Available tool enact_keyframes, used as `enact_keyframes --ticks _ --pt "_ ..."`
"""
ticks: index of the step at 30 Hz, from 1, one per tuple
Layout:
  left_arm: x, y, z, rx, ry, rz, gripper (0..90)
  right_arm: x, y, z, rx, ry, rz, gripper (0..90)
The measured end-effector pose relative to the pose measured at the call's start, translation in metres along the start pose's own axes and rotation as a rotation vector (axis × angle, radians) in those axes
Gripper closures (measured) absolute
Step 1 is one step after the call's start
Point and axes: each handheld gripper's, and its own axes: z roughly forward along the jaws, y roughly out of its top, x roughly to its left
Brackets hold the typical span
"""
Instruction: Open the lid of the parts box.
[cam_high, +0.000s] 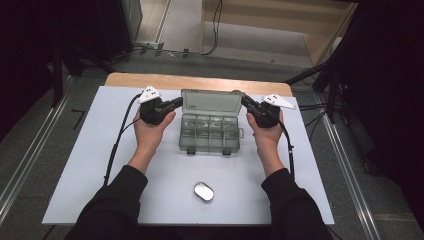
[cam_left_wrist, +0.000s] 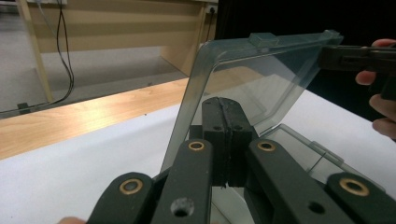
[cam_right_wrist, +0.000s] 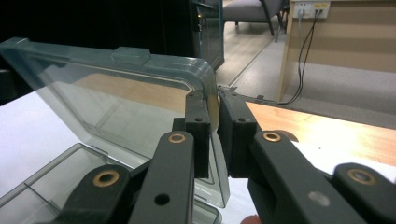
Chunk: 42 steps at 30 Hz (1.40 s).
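Note:
A clear plastic compartment box stands at the middle of the table with its lid raised upright. My left gripper is at the lid's left edge. In the left gripper view its jaws are pressed together, lying against the face of the lid with nothing between them. My right gripper is at the lid's right edge. In the right gripper view its jaws sit on either side of the edge of the lid and pinch it. The right gripper also shows at the lid's far corner.
A small oval silver tin lies near the table's front edge, between the forearms. The white table top ends in a wooden strip at the back. Cables trail from both grippers across the table.

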Motion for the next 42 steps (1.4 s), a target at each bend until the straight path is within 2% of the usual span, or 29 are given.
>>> enact_keyframes --ticks 2,4,7,12,13,14,15,17,18,19,20,21,23,25,26,29,30,34,36,40,42 --pt "0.000 -0.001 -0.003 -0.014 0.011 -0.005 87.8 0.001 0.001 0.001 0.004 -0.005 0.006 80.8" --pt "0.002 -0.003 -0.003 -0.001 0.039 -0.001 80.6 0.002 0.002 0.001 0.007 -0.012 0.012 81.0" --pt "0.009 -0.009 0.004 0.041 0.060 -0.034 67.8 0.001 0.002 0.002 0.005 -0.011 0.037 80.9" --pt "0.018 -0.020 0.022 0.110 0.081 -0.071 29.9 0.001 0.004 0.005 0.013 -0.017 0.044 81.0" --pt "0.018 -0.020 0.022 0.110 0.081 -0.071 21.6 0.001 0.004 0.006 0.014 -0.017 0.050 81.0" --pt "0.022 -0.024 0.028 0.138 0.073 -0.090 15.1 0.000 0.004 0.006 0.014 -0.014 0.054 81.0" --pt "0.022 -0.026 0.030 0.141 0.066 -0.095 13.9 0.000 0.005 0.007 0.016 -0.014 0.057 81.0" --pt "0.023 -0.029 0.033 0.164 0.080 -0.089 17.6 -0.001 0.005 0.008 0.016 -0.012 0.061 81.0" --pt "0.022 -0.031 0.036 0.180 0.095 -0.091 24.0 -0.001 0.005 0.008 0.016 -0.012 0.062 81.0" --pt "0.022 -0.031 0.036 0.180 0.095 -0.091 34.6 -0.002 0.005 0.009 0.017 -0.011 0.063 81.0" --pt "0.021 -0.034 0.039 0.197 0.126 -0.076 46.5 -0.002 0.005 0.009 0.016 -0.012 0.065 81.0" --pt "0.020 -0.034 0.040 0.202 0.148 -0.064 51.5 -0.002 0.006 0.010 0.017 -0.013 0.067 81.1" --pt "0.020 -0.034 0.041 0.191 0.156 -0.071 61.4 -0.002 0.006 0.010 0.019 -0.014 0.066 81.3" --pt "0.020 -0.034 0.041 0.178 0.160 -0.068 64.6 -0.003 0.006 0.011 0.020 -0.018 0.062 81.4" --pt "0.019 -0.033 0.042 0.168 0.168 -0.060 70.3 -0.003 0.007 0.012 0.025 -0.021 0.063 81.6" --pt "0.018 -0.032 0.043 0.168 0.170 -0.046 76.1 -0.004 0.009 0.015 0.030 -0.024 0.058 82.0" --pt "0.015 -0.031 0.045 0.175 0.183 -0.029 78.1 -0.004 0.010 0.016 0.033 -0.025 0.057 82.1" --pt "0.013 -0.031 0.047 0.178 0.202 -0.023 81.8 -0.005 0.011 0.019 0.037 -0.034 0.055 82.3" --pt "0.012 -0.031 0.048 0.179 0.220 -0.004 83.3 -0.006 0.010 0.021 0.033 -0.034 0.050 82.3" --pt "0.012 -0.031 0.050 0.173 0.229 -0.011 84.1 -0.008 0.008 0.024 0.035 -0.031 0.060 81.9" --pt "0.012 -0.031 0.050 0.172 0.233 -0.014 84.2 -0.010 0.005 0.028 0.055 -0.033 0.058 81.9"
